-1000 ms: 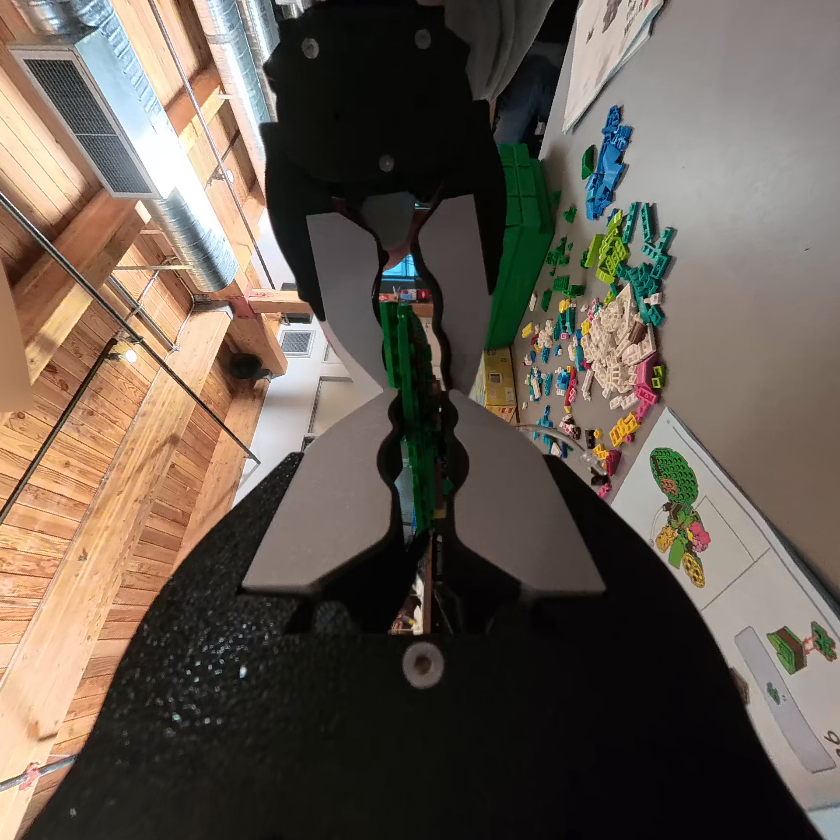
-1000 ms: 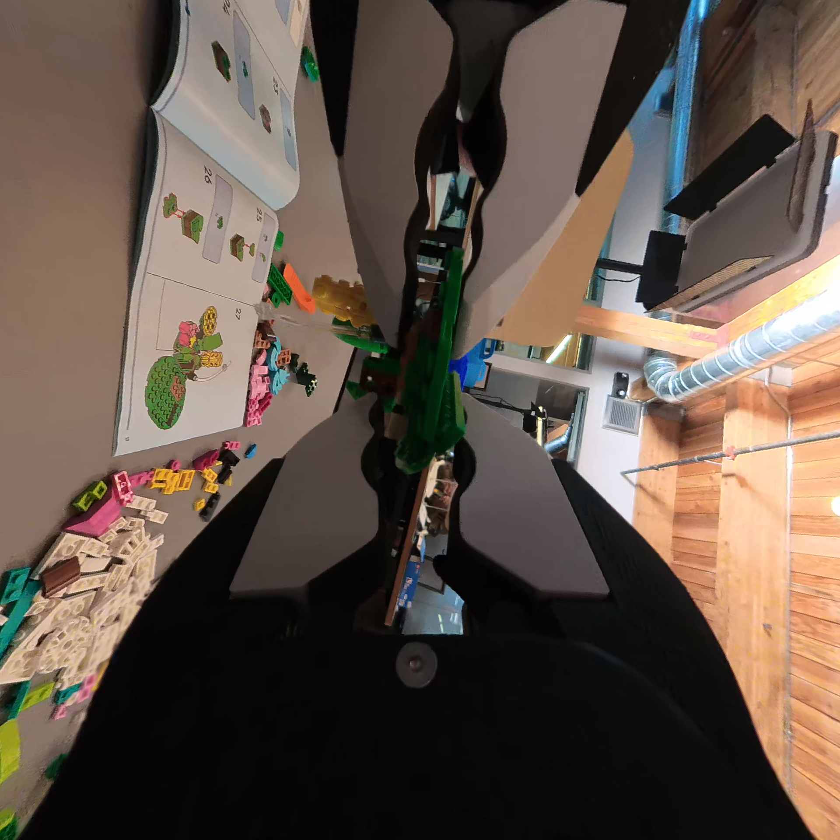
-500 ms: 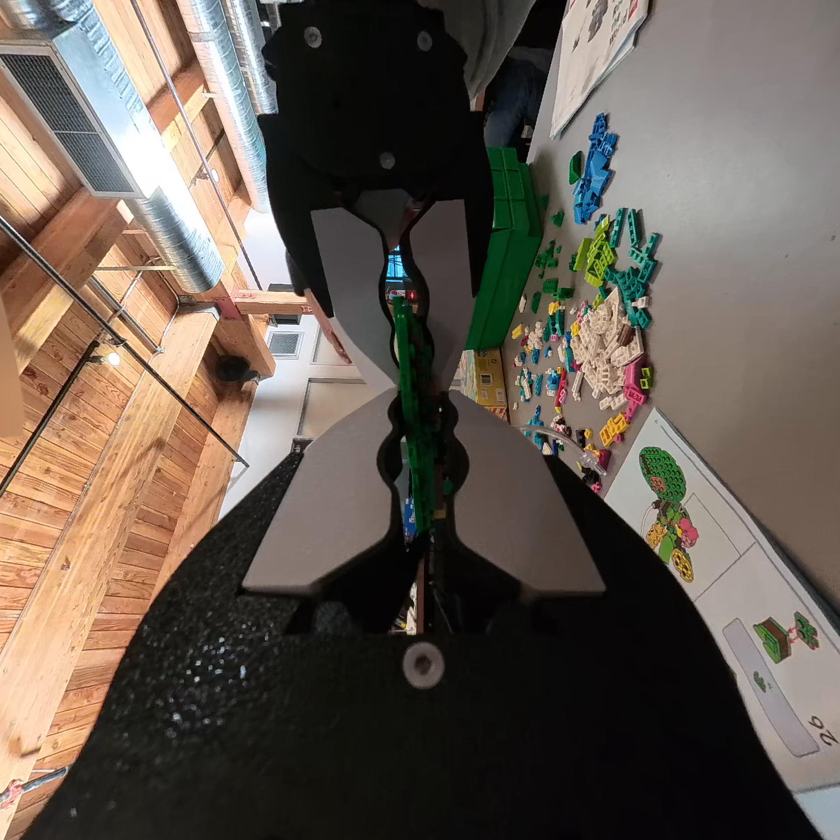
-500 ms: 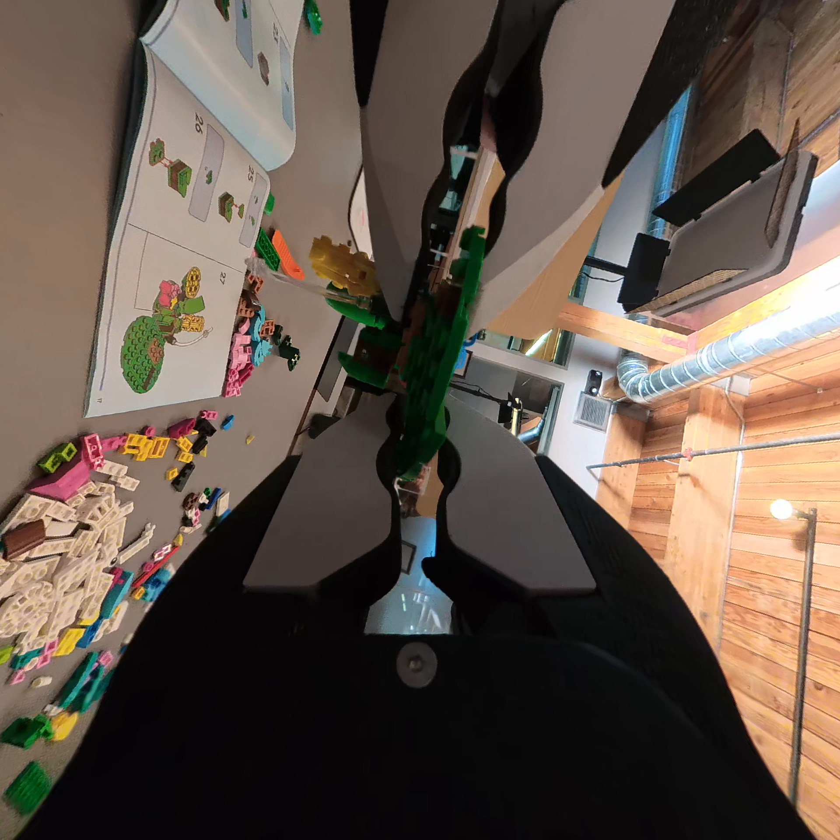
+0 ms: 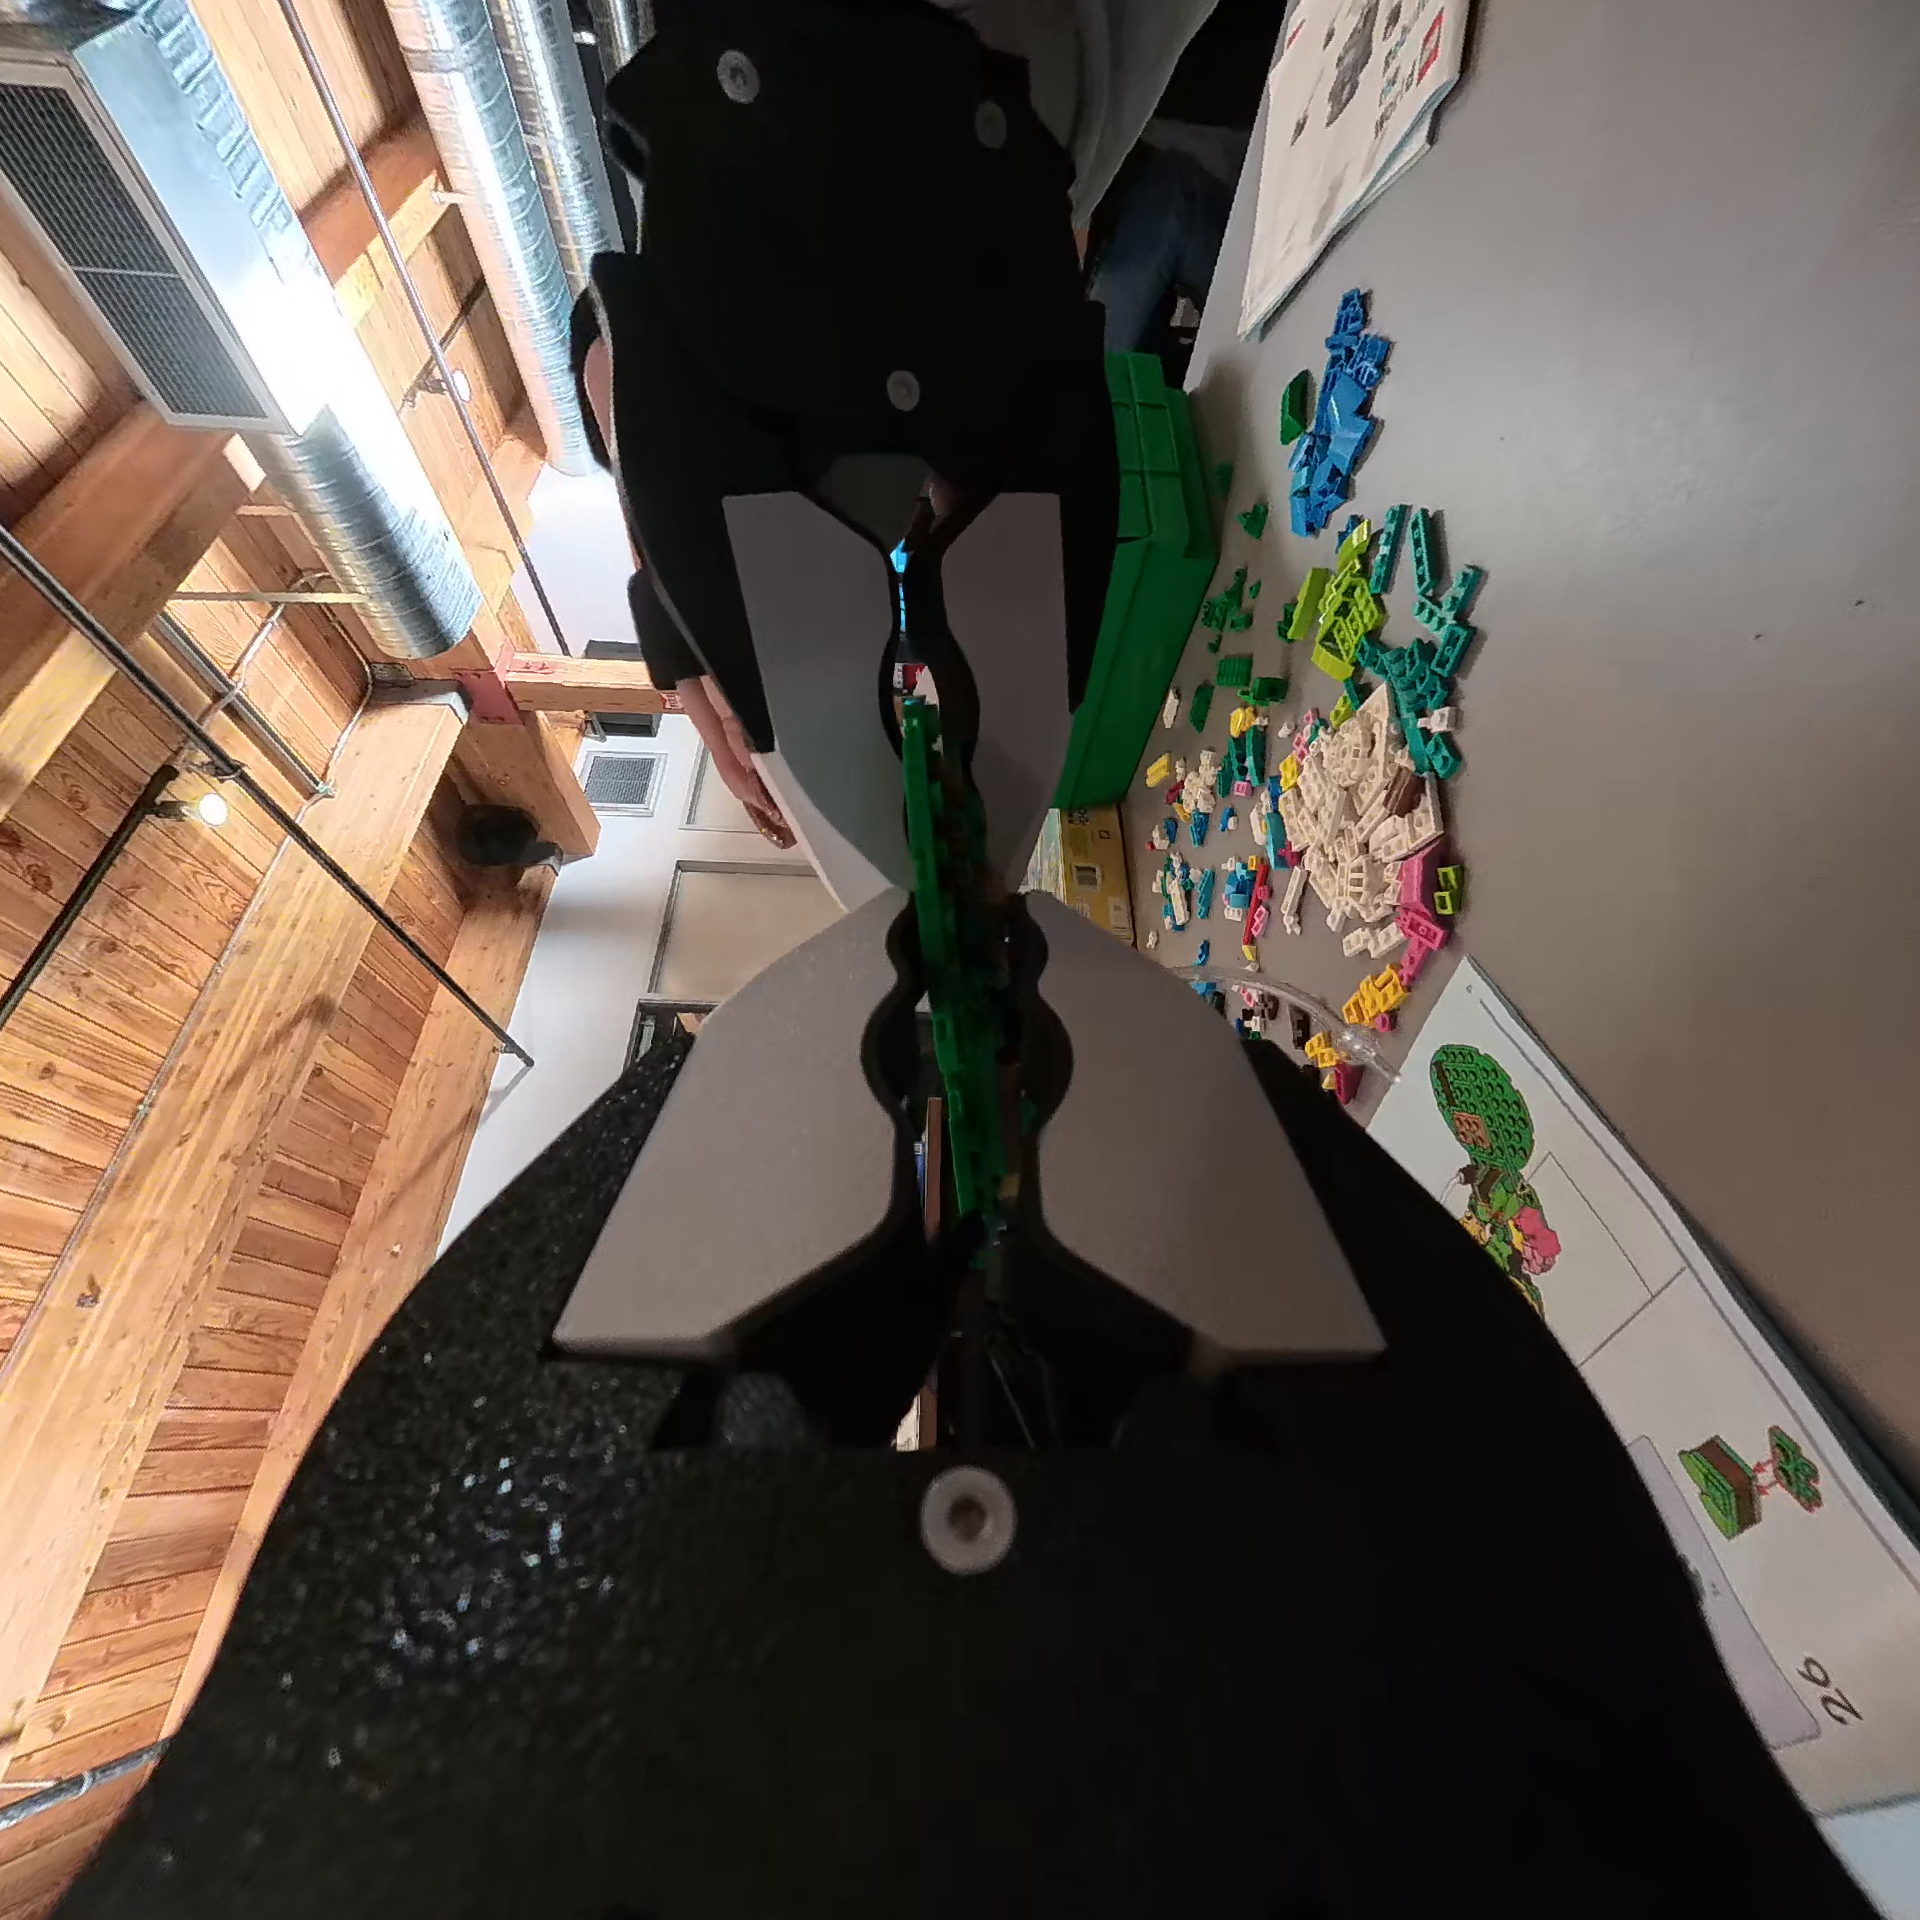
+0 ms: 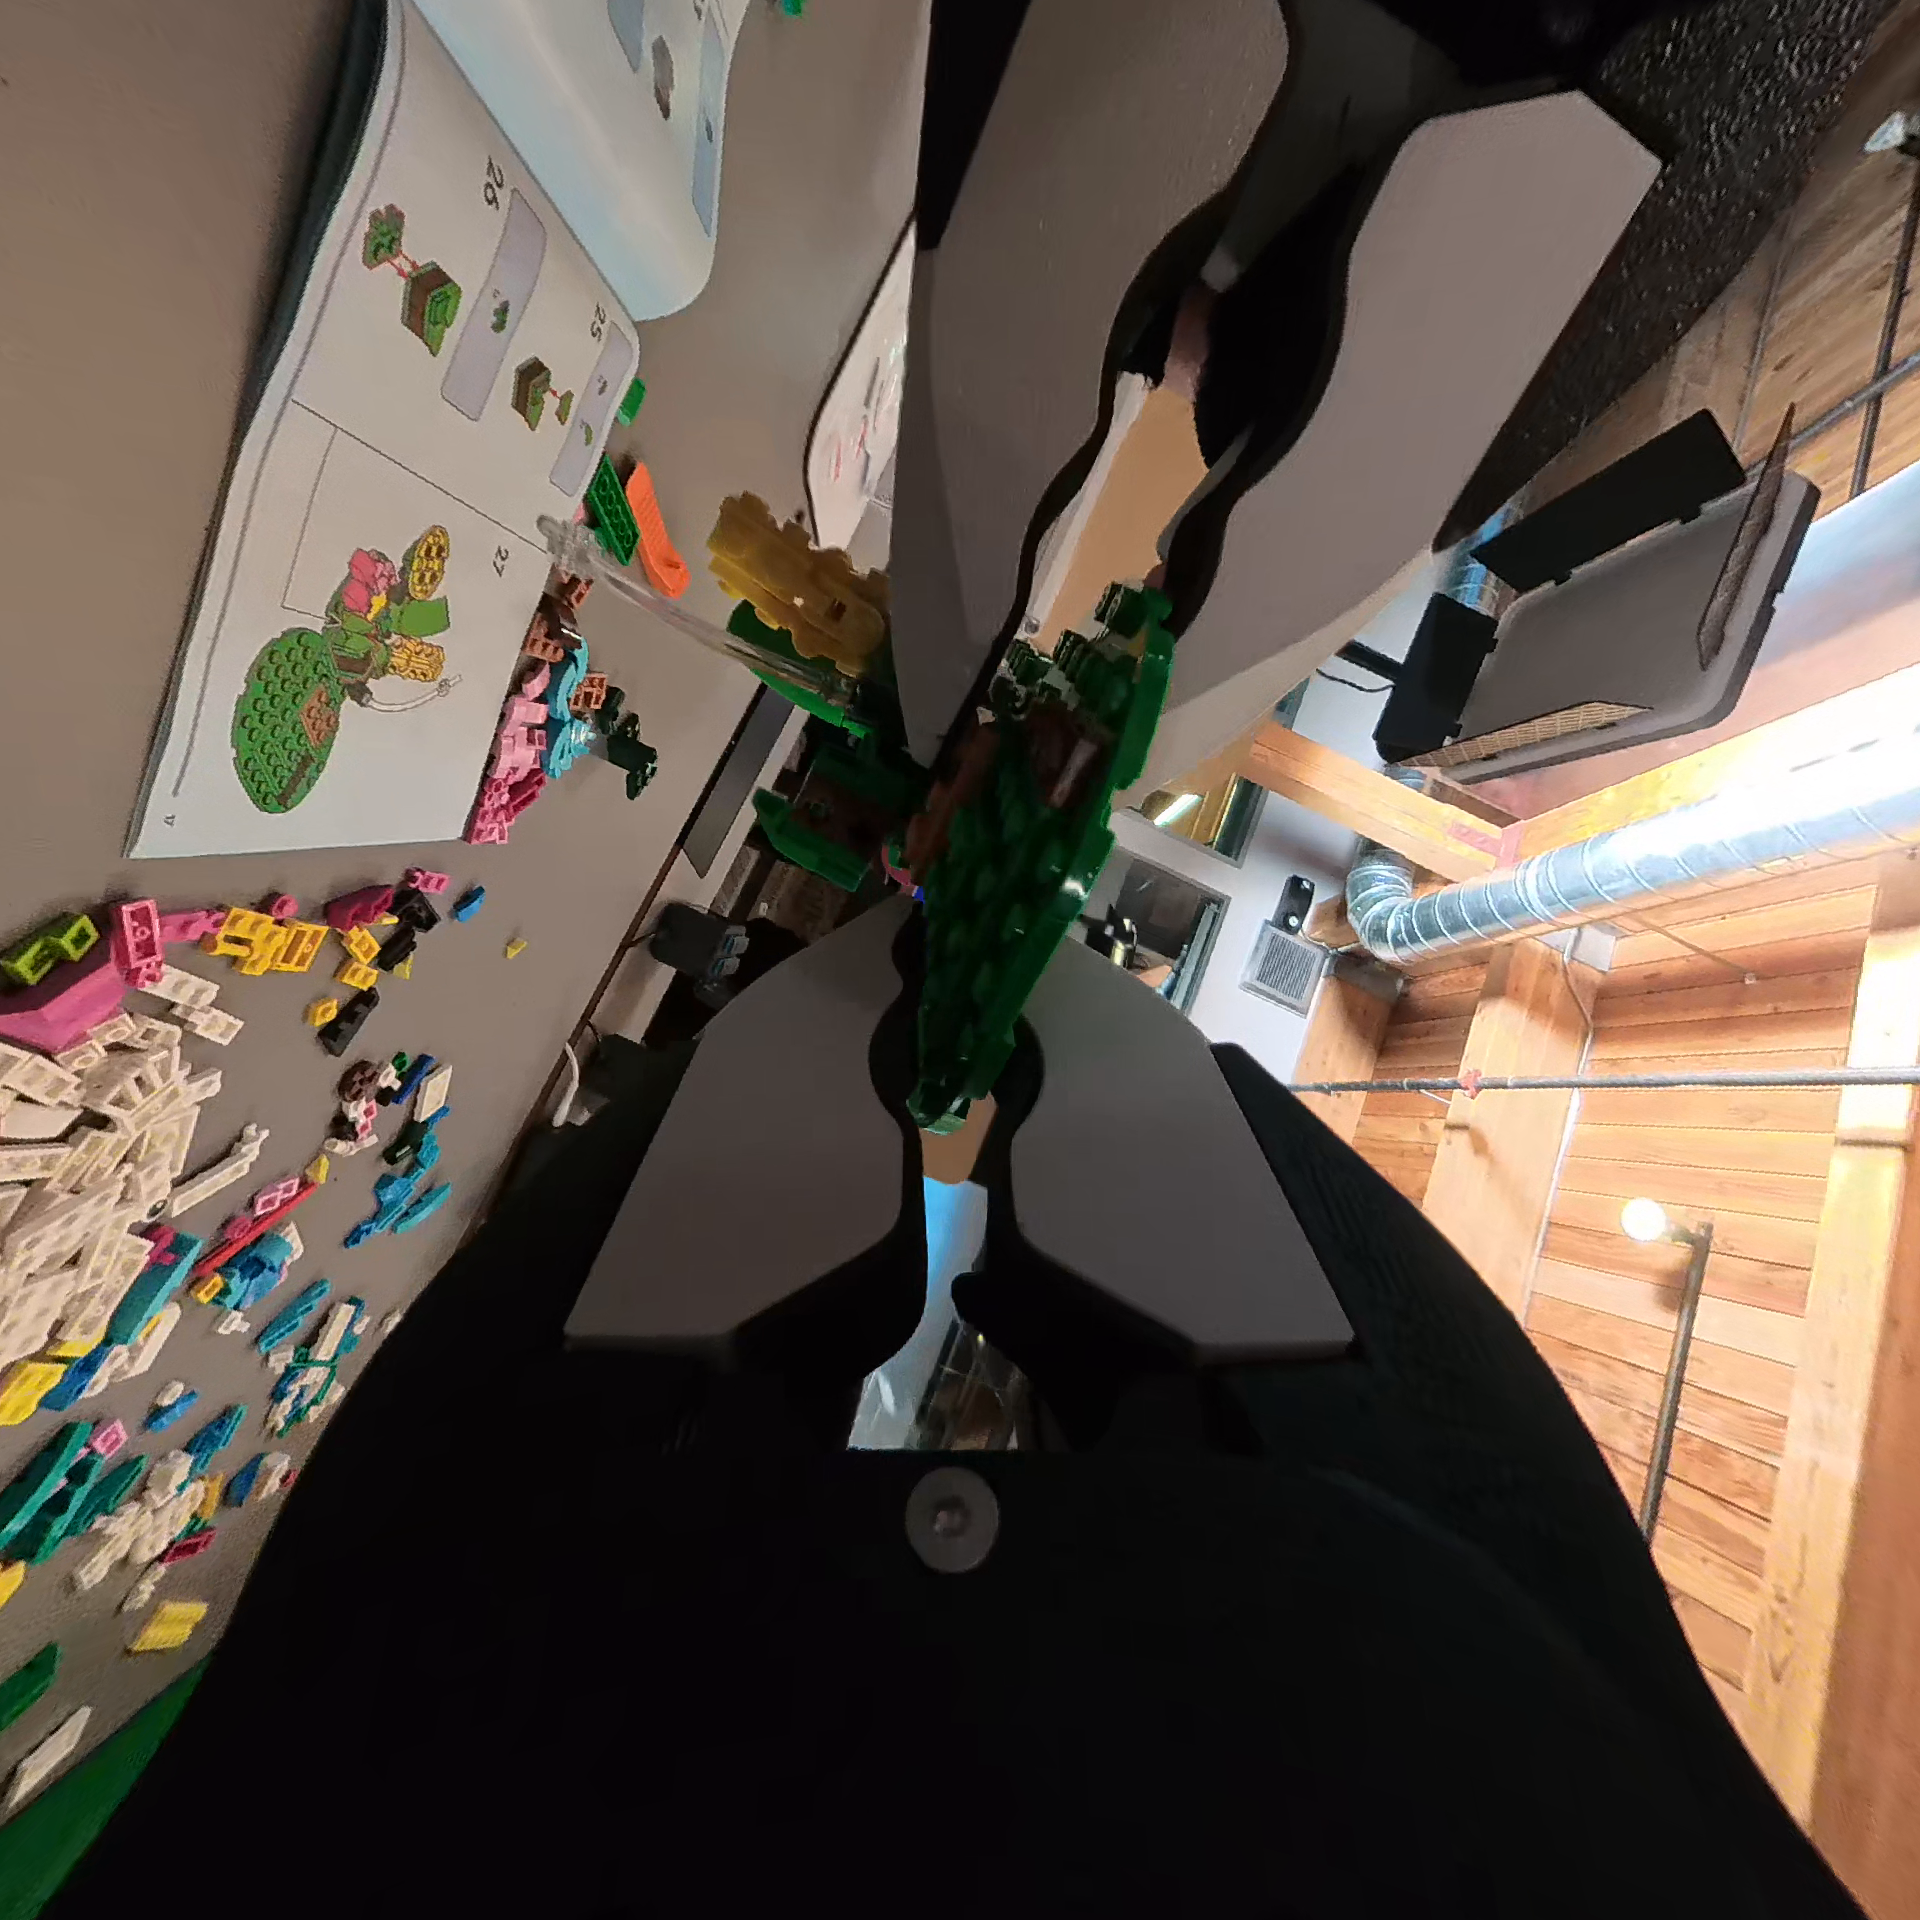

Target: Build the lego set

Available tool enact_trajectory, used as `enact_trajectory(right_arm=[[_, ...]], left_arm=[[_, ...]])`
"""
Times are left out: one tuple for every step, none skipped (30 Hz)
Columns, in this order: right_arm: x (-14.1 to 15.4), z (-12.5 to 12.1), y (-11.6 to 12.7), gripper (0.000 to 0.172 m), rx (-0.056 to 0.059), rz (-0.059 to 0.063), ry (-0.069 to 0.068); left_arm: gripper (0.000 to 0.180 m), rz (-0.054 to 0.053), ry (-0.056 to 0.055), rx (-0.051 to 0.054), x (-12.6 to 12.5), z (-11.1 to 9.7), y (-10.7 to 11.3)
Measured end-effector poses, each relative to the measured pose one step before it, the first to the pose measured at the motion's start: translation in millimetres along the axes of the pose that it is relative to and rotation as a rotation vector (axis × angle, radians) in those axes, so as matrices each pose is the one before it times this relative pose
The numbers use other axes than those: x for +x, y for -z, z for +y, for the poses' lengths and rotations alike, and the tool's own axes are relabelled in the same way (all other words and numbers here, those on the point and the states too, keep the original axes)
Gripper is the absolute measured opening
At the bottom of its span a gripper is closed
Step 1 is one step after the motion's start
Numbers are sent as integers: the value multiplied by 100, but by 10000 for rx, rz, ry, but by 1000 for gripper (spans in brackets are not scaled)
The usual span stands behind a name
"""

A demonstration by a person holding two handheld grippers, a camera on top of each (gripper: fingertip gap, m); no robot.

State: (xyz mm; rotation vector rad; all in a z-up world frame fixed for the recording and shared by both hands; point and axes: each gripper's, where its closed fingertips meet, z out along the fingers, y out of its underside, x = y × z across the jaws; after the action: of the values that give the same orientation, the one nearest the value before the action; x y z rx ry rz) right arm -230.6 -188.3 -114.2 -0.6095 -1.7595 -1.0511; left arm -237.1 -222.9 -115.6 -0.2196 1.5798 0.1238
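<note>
green brick model point(image 5: 961, 997) edge-on, clamped in both jaws, details obscured

Between the grey fingers of the left tongs point(image 5: 961, 914) sits a green brick plate point(image 5: 940, 966) flecked with dark green and brown. The right tongs point(image 6: 961, 935), grey-fingered on a black body, close on the same plate, its studded face deep green with brown patches. To the right of the left tongs, the grey tabletop point(image 5: 1683, 436) carries blue bricks point(image 5: 1335, 416), teal and lime ones point(image 5: 1392, 613), a white heap point(image 5: 1351, 800) edged in pink and yellow, and a white booklet point(image 5: 1558, 1226) printed with a green round shape. Left of the right tongs lie an orange piece point(image 6: 657, 530) and yellow pieces point(image 6: 800, 582).
</note>
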Motion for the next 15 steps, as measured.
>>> enact_trajectory(right_arm=[[-16, -54, 34, 6, 87, -4, 45], [-24, -49, 40, 6, 80, -6, 82], [-50, -37, 23, 5, 54, -20, 81], [-36, -30, 5, 4, 38, 1, 109], [-76, -4, 1, 4, 21, -20, 169], [-87, -13, -13, 4, 5, -27, 205], [-46, -21, -12, 4, 23, -13, 110], [-37, -34, 19, 4, 64, -51, 16], [-32, -33, 16, 4, 41, -59, 12], [-35, -28, 29, 4, 28, -63, 6], [-44, -15, 5, 3, 5, -97, -50], [9, 13, -12, 4, 3, -39, -84], [34, 25, -26, 4, -2, 2, -80], [-1, 27, -46, 4, -10, 4, -82], [-15, 58, -42, 5, -44, -8, -80]], left_arm=[[14, 11, -25, 35, 39, -66, 10], [14, 28, -28, 30, 68, -53, -8], [14, 26, -4, 21, 51, -34, -4], [14, 17, -1, 19, 41, -12, -6], [14, 51, 41, -12, 83, 37, -27], [14, 44, 56, -4, 65, 30, -12], [14, 2, -26, 3, 64, 2, -5], [14, -39, -55, -9, 13, -34, 3], [14, 2, -21, -23, 39, -23, -4], [14, -10, -15, -2, 28, -33, 8], [14, -21, 6, -7, 17, 1, 6], [14, -63, 29, 4, -31, 13, 24], [14, -54, 30, -13, -40, 47, 3], [15, -24, 5, -34, 2, 51, 2], [14, -74, -48, -41, -12, 59, -24]])
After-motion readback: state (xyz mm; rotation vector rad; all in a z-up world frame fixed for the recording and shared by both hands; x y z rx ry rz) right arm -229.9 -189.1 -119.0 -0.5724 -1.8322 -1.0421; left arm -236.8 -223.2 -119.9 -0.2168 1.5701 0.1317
